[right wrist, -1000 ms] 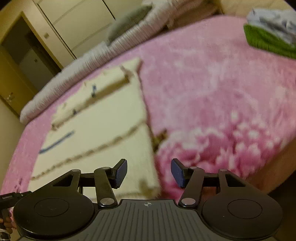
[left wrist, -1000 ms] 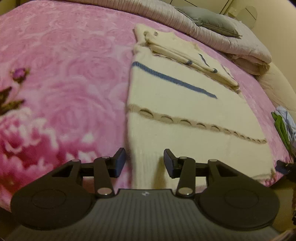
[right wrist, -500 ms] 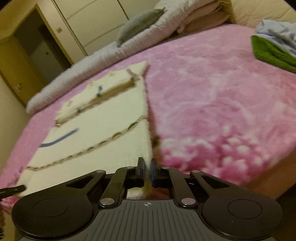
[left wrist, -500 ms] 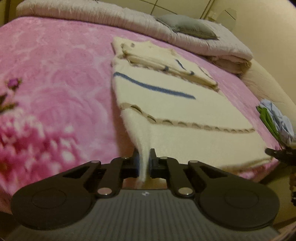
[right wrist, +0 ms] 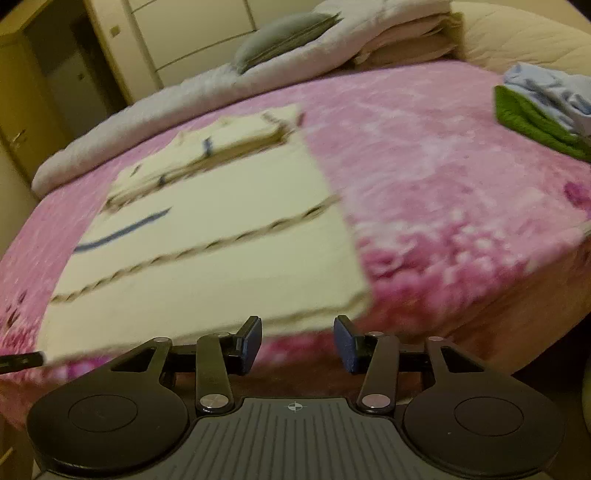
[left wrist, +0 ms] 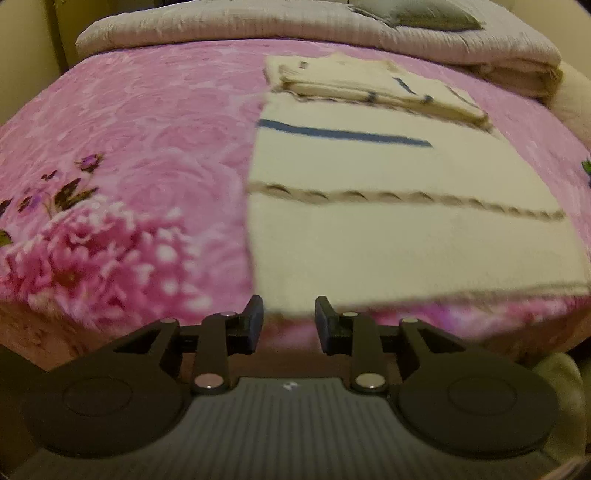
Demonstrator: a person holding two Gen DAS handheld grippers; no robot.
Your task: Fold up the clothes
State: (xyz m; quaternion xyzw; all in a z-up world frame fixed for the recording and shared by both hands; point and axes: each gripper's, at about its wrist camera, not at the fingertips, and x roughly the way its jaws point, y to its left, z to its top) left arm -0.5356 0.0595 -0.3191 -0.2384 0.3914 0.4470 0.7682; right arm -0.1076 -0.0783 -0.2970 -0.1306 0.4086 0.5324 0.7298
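Note:
A cream knitted sweater (left wrist: 388,236) with a blue stripe and a tan scalloped band lies flat on the pink floral bed cover (left wrist: 129,147), its sleeves folded across the far end. Its hem reaches the near edge of the bed. My left gripper (left wrist: 288,323) is open just in front of the hem's left corner, holding nothing. In the right wrist view the same sweater (right wrist: 207,266) fills the middle, and my right gripper (right wrist: 297,343) stands open just short of the hem near its right corner. The left gripper's tip (right wrist: 22,360) shows at the far left.
A rolled pale quilt (left wrist: 258,22) and a grey pillow (right wrist: 284,37) lie along the head of the bed. A green garment (right wrist: 532,125) with a light blue one on top sits at the bed's right side. Wardrobe doors and a doorway stand behind.
Half a second ago both grippers were shut on the sweater's hem corners. Both have now opened, let the hem drop flat, and pulled back toward the bed's near edge.

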